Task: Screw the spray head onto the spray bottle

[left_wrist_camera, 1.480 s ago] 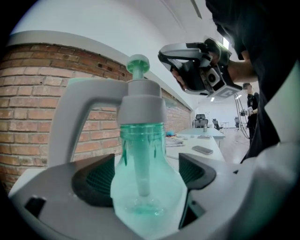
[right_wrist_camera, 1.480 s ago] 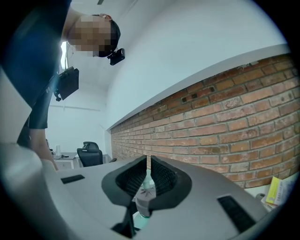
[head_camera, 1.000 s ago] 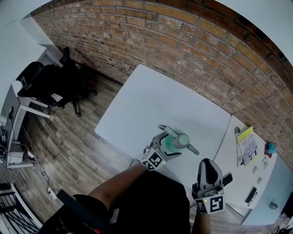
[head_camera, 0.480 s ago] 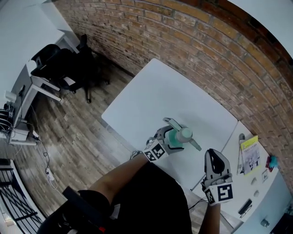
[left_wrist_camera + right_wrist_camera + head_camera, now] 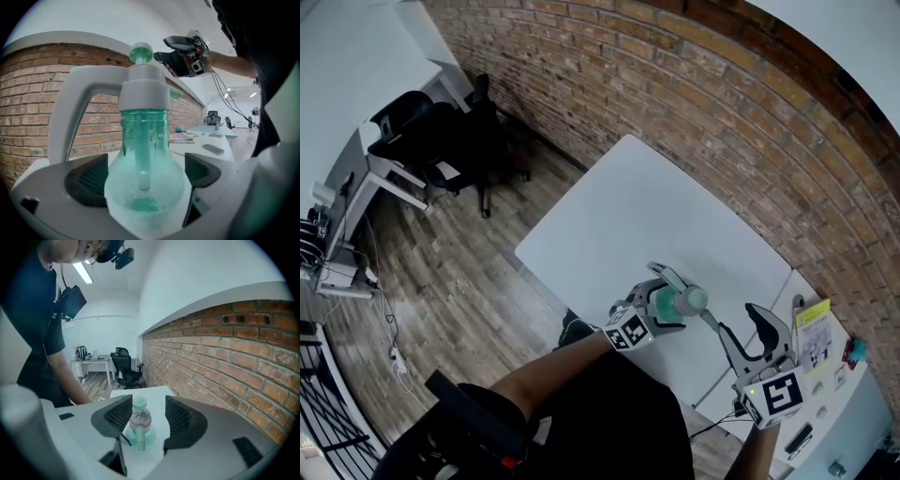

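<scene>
Clearly, your left gripper (image 5: 672, 299) holds the spray bottle (image 5: 664, 304) above the near edge of the white surface (image 5: 637, 216), with its jaws standing wide around the round green belly. In the left gripper view the belly covers the inner edges of both dark pads, so the exact places of contact are hidden. The spray head (image 5: 692, 300) sits on top of the bottle. Its white collar covers the neck, so you cannot tell how far the thread is turned. The long trigger curves down on the left and is cut off by the gripper body. A thin tube is seen through the green plastic.

Your right gripper (image 5: 745, 328) is apart from the bottle, on its right. Its jaws have just been opening and now stand wide. Nothing is between the pads; in the right gripper view the bottle only appears farther away, in the gap.

On writing: the cube (image 5: 779, 395) on each gripper shows black and white square markers. A yellow booklet (image 5: 814, 328) lies on the neighbouring surface by the brick wall (image 5: 694, 84), but its print is too small to read. A dark flat thing (image 5: 797, 441) lies near the corner; what it is, I cannot tell.
</scene>
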A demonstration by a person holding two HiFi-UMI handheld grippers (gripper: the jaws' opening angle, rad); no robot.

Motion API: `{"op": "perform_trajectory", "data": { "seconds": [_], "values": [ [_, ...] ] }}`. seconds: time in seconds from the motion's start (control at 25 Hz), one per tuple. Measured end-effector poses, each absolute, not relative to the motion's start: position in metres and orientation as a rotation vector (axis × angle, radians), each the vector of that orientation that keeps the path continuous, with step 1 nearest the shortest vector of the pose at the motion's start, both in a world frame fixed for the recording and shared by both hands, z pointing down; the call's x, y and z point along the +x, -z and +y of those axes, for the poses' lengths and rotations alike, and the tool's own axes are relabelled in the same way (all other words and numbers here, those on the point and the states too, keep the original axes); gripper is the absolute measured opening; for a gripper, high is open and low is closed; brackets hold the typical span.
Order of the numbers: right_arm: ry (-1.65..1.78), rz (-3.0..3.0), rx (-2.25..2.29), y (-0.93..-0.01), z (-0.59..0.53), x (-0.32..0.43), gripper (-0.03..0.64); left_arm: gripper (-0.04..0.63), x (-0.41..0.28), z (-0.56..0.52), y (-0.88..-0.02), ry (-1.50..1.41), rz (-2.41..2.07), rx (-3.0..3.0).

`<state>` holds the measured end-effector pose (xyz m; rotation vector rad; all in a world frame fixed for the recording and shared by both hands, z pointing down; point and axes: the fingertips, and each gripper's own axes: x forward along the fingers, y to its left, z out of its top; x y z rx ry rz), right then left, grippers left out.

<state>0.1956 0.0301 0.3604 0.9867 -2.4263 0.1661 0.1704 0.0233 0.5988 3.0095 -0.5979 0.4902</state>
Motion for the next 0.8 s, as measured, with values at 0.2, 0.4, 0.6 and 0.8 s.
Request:
{"op": "perform_trajectory", "data": {
  "seconds": [0.2, 0.4, 0.6, 0.8],
  "values": [
    [-0.21, -2.282, 0.803, -0.378, 0.026, 0.183, 0.204, 0.494, 0.172, 0.021, -0.595, -0.46, -0.54, 2.999],
    [-0.127, -2.179, 0.677, -0.394, 0.014, 0.174, 0.204, 0.494, 0.179, 0.02, -0.592, -0.466, -0.503, 3.066],
    [-0.095, -2.092, 0.491, -0.418, 0.014, 0.163, 0.204, 0.494, 0.189, 0.018, -0.59, -0.454, -0.48, 3.085],
    [-0.085, -1.994, 0.363, -0.444, 0.011, 0.153, 0.248, 0.492, 0.189, 0.016, -0.591, -0.448, -0.479, 3.089]
  ]
}}
